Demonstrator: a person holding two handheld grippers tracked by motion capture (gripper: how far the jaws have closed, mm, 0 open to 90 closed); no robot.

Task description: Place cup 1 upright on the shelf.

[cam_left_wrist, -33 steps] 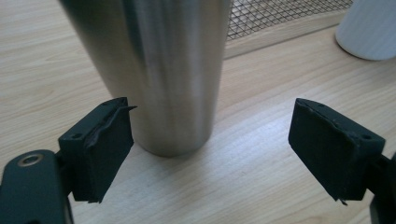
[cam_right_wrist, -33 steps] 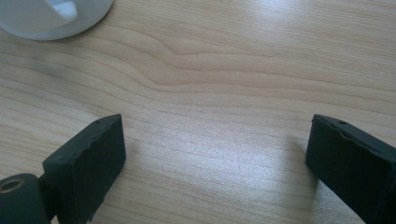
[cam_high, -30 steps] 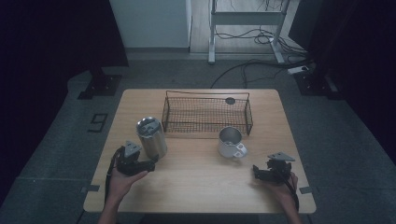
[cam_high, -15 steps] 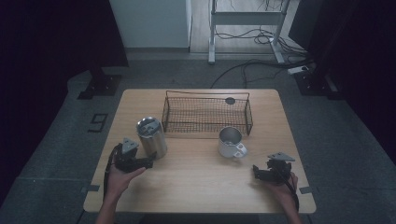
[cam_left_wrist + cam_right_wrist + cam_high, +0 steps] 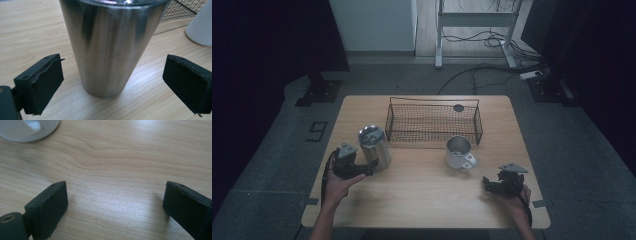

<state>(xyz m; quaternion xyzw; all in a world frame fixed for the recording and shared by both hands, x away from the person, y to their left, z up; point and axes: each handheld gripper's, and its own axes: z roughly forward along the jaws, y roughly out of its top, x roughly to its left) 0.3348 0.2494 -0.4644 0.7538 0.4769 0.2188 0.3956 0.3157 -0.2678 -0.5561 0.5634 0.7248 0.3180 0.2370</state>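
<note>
Directly ahead of the left hand-held gripper, the steel tumbler stood upright on the surface, between the jaws but touching neither pad. Those jaws had just been opening and stood wide apart, with a gap on each side of the tumbler's base. The right hand-held gripper rested low over bare wood, jaws apart and nothing between them; the white mug sat beyond it and to its left, near the wire basket.

Judged risk: the tumbler narrows toward its base and its wall is smooth, so a low, off-centre clamp could let it slip or tip. A sideways push from either jaw could also knock it toward the basket close behind it.

Obscured: the tumbler's rim was cut off in the left gripper view, and its contents could not be determined. The small dark item in the basket could not be identified.
</note>
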